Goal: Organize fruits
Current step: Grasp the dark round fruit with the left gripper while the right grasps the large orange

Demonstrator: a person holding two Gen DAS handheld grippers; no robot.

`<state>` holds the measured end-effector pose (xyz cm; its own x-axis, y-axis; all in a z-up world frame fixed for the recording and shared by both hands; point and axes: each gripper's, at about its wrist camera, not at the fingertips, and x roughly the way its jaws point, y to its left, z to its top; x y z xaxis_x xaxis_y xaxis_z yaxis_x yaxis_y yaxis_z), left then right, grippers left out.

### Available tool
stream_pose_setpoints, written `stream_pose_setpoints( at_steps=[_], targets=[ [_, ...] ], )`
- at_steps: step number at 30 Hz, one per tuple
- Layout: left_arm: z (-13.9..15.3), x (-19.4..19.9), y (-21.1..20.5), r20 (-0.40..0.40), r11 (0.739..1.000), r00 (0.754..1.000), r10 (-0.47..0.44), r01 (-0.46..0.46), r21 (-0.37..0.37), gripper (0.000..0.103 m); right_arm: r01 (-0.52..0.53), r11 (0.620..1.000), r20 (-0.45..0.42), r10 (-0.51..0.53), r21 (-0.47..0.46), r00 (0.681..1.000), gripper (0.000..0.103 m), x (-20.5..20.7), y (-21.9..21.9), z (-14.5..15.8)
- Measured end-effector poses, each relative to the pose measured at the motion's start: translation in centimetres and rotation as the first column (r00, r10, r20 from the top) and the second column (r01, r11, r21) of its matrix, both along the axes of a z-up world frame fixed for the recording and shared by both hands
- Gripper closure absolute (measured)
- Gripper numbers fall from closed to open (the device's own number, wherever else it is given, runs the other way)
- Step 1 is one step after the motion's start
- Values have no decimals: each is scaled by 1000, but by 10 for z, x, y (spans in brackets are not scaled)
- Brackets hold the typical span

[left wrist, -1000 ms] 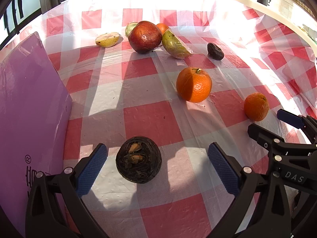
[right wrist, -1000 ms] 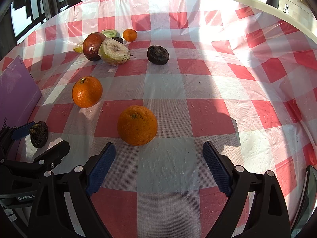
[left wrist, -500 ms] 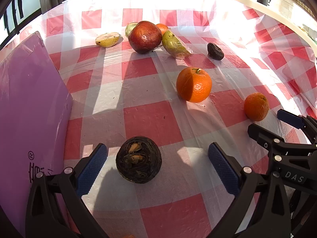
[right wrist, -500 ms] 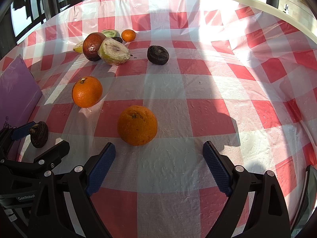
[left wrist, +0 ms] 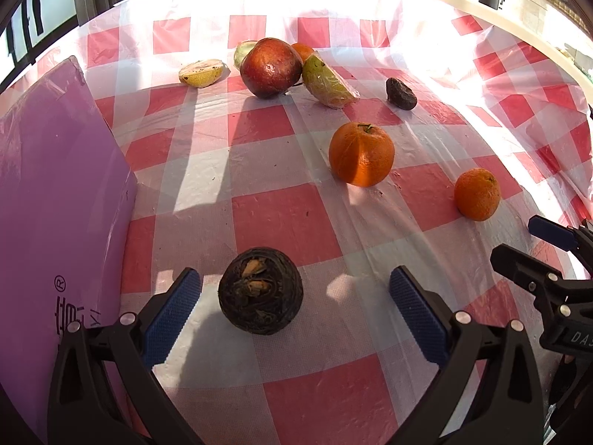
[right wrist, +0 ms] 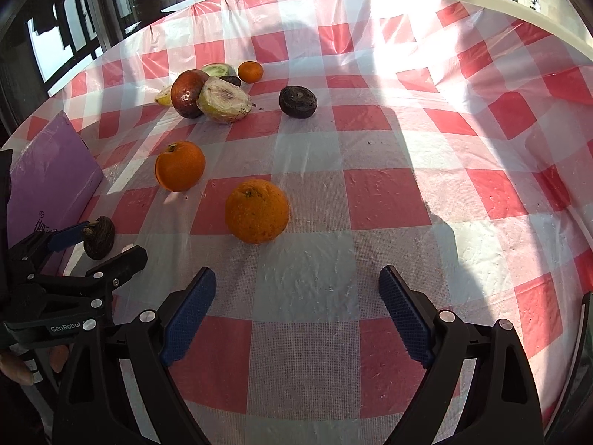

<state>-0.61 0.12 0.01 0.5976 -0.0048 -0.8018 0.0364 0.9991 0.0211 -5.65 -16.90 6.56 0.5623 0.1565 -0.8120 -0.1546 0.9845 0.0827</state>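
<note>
Dark round fruit (left wrist: 260, 290) on checked cloth (left wrist: 285, 218), between spread blue pads (left wrist: 172, 307) of left gripper (left wrist: 296, 302), touching neither, just beside purple board (left wrist: 55, 185). Right gripper (right wrist: 296, 309) gaping too, empty, orange (right wrist: 257, 210) ahead. More fruit heaped beyond.

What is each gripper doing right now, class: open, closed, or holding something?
Left gripper: open, holding nothing; the dark round fruit sits between its fingers, untouched.
Right gripper: open, holding nothing; the orange lies ahead.
</note>
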Motion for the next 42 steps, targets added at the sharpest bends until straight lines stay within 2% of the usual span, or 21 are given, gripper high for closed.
stream_pose_setpoints(
  at_steps=[4,6,8,9,10,12,15,17,18,19,20,21,24,26,32,36,37,40,42],
  targets=[
    [1,-10,1,3,1000,1000,-15,15,-12,2,33,993,8,-34,112,999,16,-2,-19,5],
    [2,-16,4,17,999,1000,-13,14,-45,2,23,996,-4,-23,83,1000,16,5,-14,3],
    [6,-21,9,70,996,998,-5,11,-85,8,-17,999,-7,17,39,1000,17,13,0,1],
    [8,-24,14,94,992,996,5,7,-122,10,-41,999,-3,41,15,999,17,17,8,0],
    [11,-29,20,142,980,990,13,16,-196,16,-64,998,1,64,-9,998,17,22,16,-1],
    [15,-38,28,199,959,980,-1,57,-276,17,-102,993,-1,102,-54,995,23,30,31,-5],
    [18,-40,23,189,969,982,-27,72,-238,17,-117,985,5,119,-127,993,40,36,46,-9],
    [19,-38,23,161,970,987,-18,56,-238,22,-101,987,26,105,-127,994,65,34,44,-7],
    [18,-36,26,115,965,993,-2,32,-261,24,-88,990,34,93,-112,995,65,32,39,-6],
    [17,-35,27,93,965,996,11,14,-261,33,-78,993,45,83,-93,996,65,31,35,-4],
    [13,-30,30,22,961,999,24,-17,-278,39,-66,995,55,71,-74,996,65,30,31,-2],
    [11,-26,31,-15,961,999,32,-35,-275,40,-53,997,60,56,-57,997,65,30,27,-1],
    [10,-26,30,13,972,999,46,-41,-233,49,-33,999,67,34,-16,997,65,32,19,0],
    [10,-27,29,34,978,997,62,-54,-200,64,-34,999,69,34,-4,997,65,31,18,1],
    [10,-30,24,58,986,996,60,-51,-156,64,-28,1000,81,27,13,996,65,28,16,1],
    [9,-27,15,51,995,997,59,-55,-79,64,-24,1000,82,22,20,996,65,29,14,1],
    [9,-26,12,48,997,997,57,-54,-57,62,-23,1000,80,21,19,997,65,29,14,1],
    [6,-18,2,36,999,998,43,-43,2,37,-23,1000,71,23,4,997,65,29,17,0],
    [6,-14,2,37,999,998,51,-51,3,40,-24,1000,68,24,-2,997,65,29,18,-1]
  ],
)
